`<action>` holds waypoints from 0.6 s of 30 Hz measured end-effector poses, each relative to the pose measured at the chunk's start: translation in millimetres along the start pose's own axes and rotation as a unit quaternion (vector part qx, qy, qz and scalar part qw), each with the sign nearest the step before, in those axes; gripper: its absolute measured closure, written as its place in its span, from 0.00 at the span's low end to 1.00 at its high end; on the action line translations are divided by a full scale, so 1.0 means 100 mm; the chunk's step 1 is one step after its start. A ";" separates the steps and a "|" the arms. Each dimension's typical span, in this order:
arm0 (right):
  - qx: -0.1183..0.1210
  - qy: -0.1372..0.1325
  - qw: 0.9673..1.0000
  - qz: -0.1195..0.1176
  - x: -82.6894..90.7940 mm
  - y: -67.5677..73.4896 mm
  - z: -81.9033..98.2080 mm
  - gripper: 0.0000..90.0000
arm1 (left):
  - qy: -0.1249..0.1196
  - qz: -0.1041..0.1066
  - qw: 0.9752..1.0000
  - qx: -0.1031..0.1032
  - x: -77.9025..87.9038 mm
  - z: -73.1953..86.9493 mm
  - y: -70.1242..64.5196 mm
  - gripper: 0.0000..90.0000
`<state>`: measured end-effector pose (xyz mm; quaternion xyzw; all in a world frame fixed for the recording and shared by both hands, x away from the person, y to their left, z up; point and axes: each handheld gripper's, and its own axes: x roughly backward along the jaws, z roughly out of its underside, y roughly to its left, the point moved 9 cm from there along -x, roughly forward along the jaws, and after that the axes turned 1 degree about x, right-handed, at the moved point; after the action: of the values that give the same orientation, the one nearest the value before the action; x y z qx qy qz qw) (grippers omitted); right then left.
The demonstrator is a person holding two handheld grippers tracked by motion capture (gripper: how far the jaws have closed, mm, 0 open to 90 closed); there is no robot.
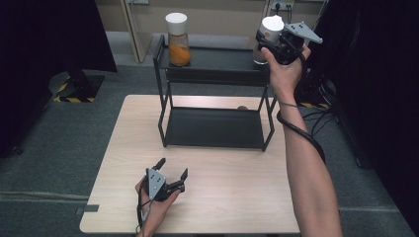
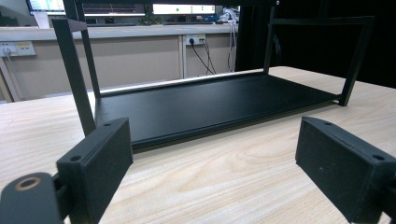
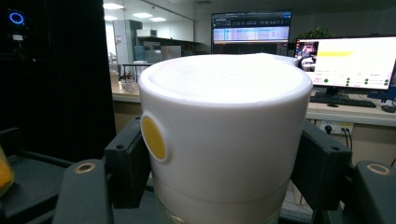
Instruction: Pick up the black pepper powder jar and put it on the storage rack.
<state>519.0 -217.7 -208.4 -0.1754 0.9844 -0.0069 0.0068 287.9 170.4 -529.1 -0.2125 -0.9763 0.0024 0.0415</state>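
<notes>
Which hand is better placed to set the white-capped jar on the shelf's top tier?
Right. Its claw is shut on the jar's white cap at the top tier; the left claw rests open on the table.

high view: above near edge, facing 12 o'clock over table point(image 1: 237, 192) | left gripper view: low on tabletop, close to black rack point(image 2: 210, 105), shared with high view | right gripper view: tight behind white-capped jar point(image 3: 224, 130), probably on rack's top at 1 o'clock
</notes>
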 end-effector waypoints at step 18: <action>-0.001 0.003 1.000 -0.008 -0.09 0.00 0.07 0.33 | 0.000 0.001 1.000 0.000 0.00 0.00 0.00 0.12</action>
<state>527.5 -214.2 -214.9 -0.1830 0.9831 -0.0066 0.0041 288.0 170.0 -529.1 -0.2133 -0.9761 0.0021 0.0414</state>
